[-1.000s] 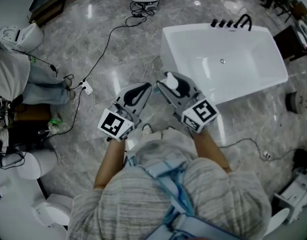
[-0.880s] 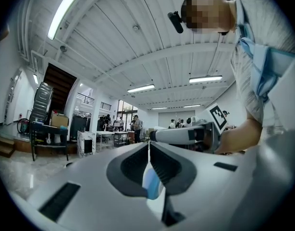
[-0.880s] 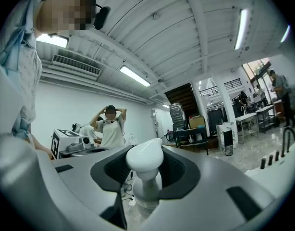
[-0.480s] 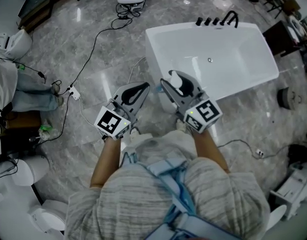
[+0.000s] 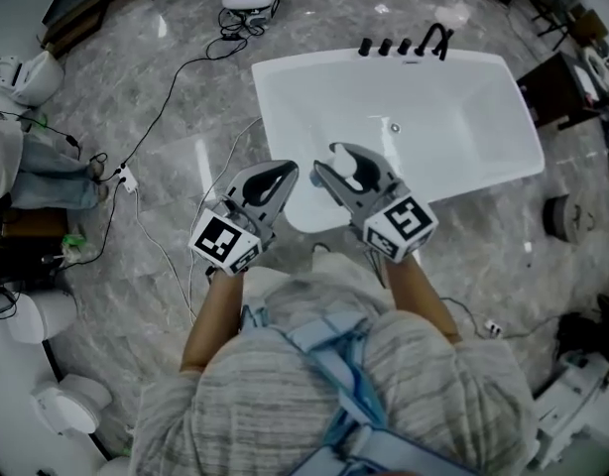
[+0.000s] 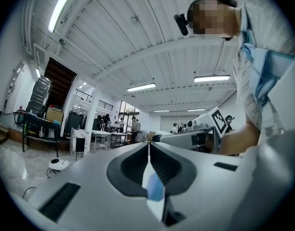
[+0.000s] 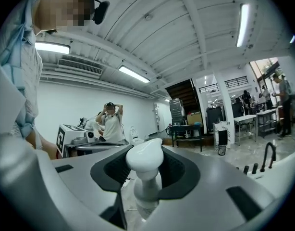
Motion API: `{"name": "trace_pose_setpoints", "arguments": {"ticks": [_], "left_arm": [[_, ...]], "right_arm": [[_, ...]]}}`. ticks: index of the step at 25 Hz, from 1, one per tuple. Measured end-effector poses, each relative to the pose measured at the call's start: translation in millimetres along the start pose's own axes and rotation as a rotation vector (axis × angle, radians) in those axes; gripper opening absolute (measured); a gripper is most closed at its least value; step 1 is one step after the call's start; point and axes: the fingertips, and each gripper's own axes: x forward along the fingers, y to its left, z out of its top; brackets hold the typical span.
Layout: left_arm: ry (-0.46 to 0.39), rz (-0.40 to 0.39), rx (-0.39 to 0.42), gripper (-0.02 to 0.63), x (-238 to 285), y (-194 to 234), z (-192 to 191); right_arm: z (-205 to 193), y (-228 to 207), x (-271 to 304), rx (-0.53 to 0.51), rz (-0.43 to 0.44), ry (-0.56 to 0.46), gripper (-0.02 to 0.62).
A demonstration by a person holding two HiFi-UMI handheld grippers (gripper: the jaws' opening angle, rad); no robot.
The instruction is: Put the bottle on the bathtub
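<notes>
Right gripper view: bottle (image 7: 144, 159) in tongs (image 7: 146, 174)

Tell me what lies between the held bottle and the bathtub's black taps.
Head view: only the bare white basin of the bathtub and its small drain fitting lie between the bottle and the taps.
</notes>
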Motion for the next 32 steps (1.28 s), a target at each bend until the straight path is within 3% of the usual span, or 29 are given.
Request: {"name": "trace_pose_setpoints", "arguments": {"ticks": [7,32], "left_arm": [[0.044,0.041,-0.005,0.011,34.2,-20.0,-3.0],[0.024,0.106,-0.007,0.011,49.3,-2.9,0.7]], "right_arm": [[-2.7,-33.5,-21.0,0.023,0.045,-0.003,0.155],[1.9,-36.7,-1.0,0.019,0.117,-0.003,0.155]]}}
